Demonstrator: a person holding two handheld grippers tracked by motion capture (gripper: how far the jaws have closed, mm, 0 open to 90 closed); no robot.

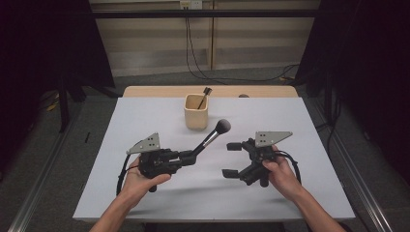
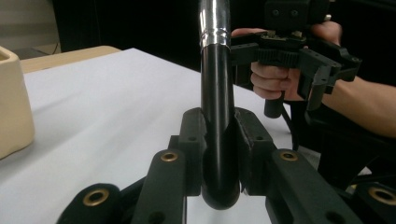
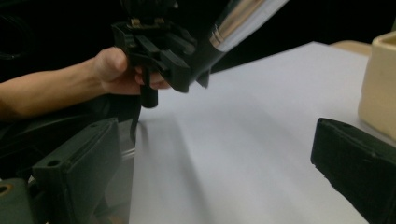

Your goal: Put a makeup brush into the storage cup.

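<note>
- On the white surface (image 1: pixel 145 193), seen from the high view, a person held a pair of tongs in each hand, with a cream holder cup (image 1: pixel 196 112) standing toward the far edge between them.
- The left tongs (image 1: pixel 188 157) were clamped on the black handle end of a makeup brush (image 1: pixel 211 136); in the left gripper view the handle (image 2: pixel 217 116) sat squeezed between both jaws.
- The brush's long axis ran up and away to the right, with its grey bristle head (image 1: pixel 223 126) highest, raised above the surface and just to the right of the cup.
- The right tongs (image 1: pixel 231 158) stood wide apart with nothing between them, aimed left toward the brush.
- The bristle head lay above and just left of the right tongs, so the right hand seemed the nearer one for a handover.
- A thin dark stick (image 1: pixel 205 94) already leaned inside the cup.
</note>
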